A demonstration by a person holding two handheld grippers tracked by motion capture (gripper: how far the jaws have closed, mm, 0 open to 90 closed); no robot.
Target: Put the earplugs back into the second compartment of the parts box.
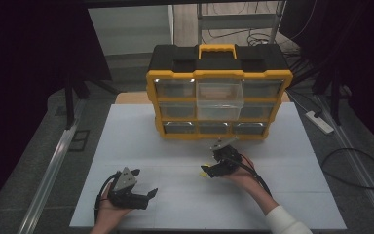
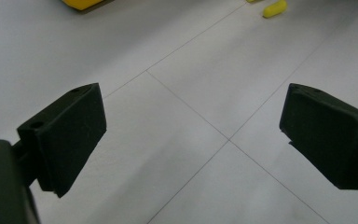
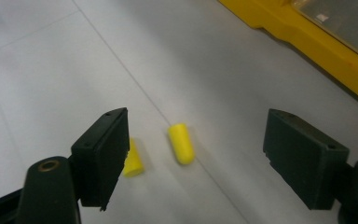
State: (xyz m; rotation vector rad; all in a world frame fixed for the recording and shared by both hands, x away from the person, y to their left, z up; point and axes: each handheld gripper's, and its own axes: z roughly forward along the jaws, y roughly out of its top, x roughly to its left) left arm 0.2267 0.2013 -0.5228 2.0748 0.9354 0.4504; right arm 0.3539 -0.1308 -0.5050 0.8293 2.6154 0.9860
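A: Two yellow foam earplugs lie on the white desk [image 1: 141, 131] under the right gripper [image 3: 193, 154]. One earplug [image 3: 182, 143] sits in the gap between its fingers; the other earplug [image 3: 131, 161] is just beside the left-hand finger and partly behind it.

B: And the fingers themselves?

A: Wide apart on both tools, holding nothing. The left gripper [image 2: 193, 140] hangs over bare desk, well away from the plugs, with one showing far off at the top of its view.

B: So the step looks like picking up the middle plug?

A: I judge so. The yellow organizer [image 1: 219, 95] stands at the back of the desk with its top middle drawer [image 1: 219, 93] pulled out, a likely place for it.

B: How would you do it well?

A: Centre the gap on the plug in the middle and lower until the fingertips nearly touch the desk. Close gently across its width, since foam squashes and a round plug can roll. Keep the near finger clear of the second plug so it isn't dragged along or nudged away.
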